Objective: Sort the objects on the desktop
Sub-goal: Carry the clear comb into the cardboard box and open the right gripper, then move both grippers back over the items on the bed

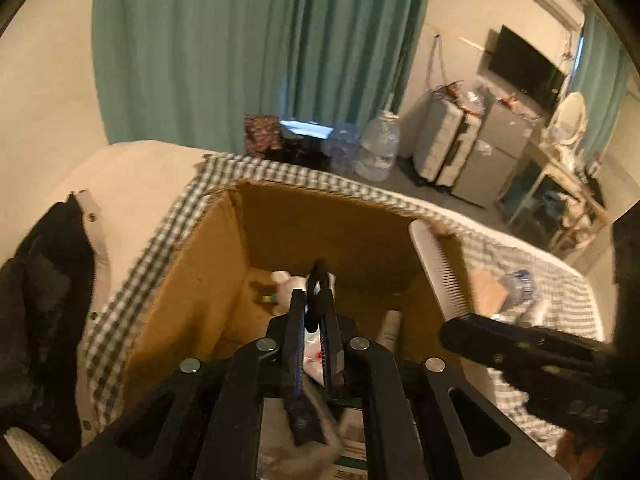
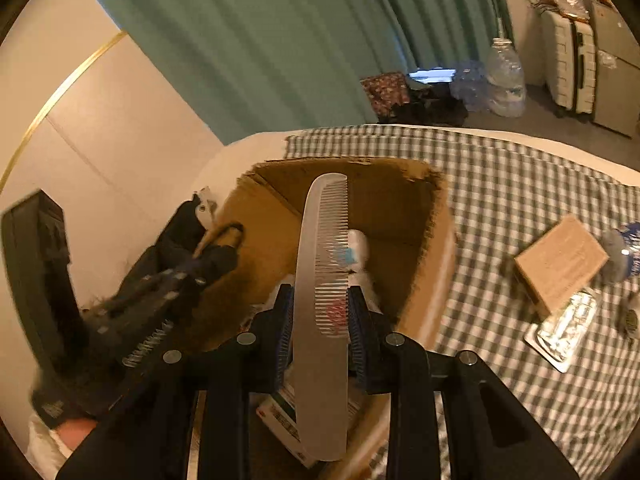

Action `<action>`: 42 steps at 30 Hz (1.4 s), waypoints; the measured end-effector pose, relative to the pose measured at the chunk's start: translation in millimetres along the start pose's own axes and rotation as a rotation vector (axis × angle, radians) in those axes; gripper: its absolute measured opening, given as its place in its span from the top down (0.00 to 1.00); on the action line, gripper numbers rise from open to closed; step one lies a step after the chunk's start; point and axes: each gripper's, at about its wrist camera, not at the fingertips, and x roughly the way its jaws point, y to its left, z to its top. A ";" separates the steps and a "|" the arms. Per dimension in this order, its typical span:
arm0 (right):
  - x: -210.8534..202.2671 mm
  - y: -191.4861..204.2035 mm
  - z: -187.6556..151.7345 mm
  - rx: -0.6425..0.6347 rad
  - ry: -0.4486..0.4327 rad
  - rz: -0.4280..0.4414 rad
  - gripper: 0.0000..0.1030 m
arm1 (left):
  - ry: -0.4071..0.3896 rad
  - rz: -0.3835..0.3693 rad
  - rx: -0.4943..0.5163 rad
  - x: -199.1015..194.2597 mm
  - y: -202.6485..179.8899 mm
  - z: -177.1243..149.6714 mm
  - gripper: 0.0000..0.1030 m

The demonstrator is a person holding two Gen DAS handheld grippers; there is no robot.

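An open cardboard box (image 1: 208, 280) stands on a checked cloth (image 2: 500, 184). Over the box, my left gripper (image 1: 314, 296) is shut on a small black looped clip (image 1: 318, 276), which sticks out past the fingertips. My right gripper (image 2: 320, 292) is shut on a long pale comb (image 2: 320, 280), teeth to the right, its tip over the box. In the left wrist view the comb (image 1: 438, 268) slants over the box's right wall. Inside the box lie a white soft toy (image 1: 286, 284), a tube (image 1: 390, 326) and a white bottle with a blue label (image 2: 358, 250).
On the cloth to the right of the box lie a small brown carton (image 2: 560, 264), a blister pack (image 2: 564, 328) and a plastic bottle (image 2: 620, 256). A dark garment (image 1: 48, 280) lies left of the box. Water jugs and suitcases stand on the floor beyond.
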 end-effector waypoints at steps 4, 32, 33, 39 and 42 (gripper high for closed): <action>-7.6 6.3 2.0 -0.040 -0.050 -0.034 0.51 | 0.057 0.039 -0.015 9.7 8.0 -7.3 0.29; -248.5 -68.2 -77.1 0.029 -0.366 -0.418 0.40 | -0.172 -0.063 0.120 -132.5 -174.5 -11.3 0.00; -253.9 -74.5 -79.5 0.040 -0.368 -0.419 0.40 | -0.167 -0.067 0.122 -130.8 -183.8 -14.4 0.00; -273.6 -118.4 -96.4 0.109 -0.385 -0.451 0.39 | -0.114 -0.107 0.146 -103.1 -233.3 -36.4 0.00; -275.0 -141.2 -100.3 0.155 -0.369 -0.459 0.39 | -0.076 -0.116 0.166 -84.4 -250.5 -45.5 0.00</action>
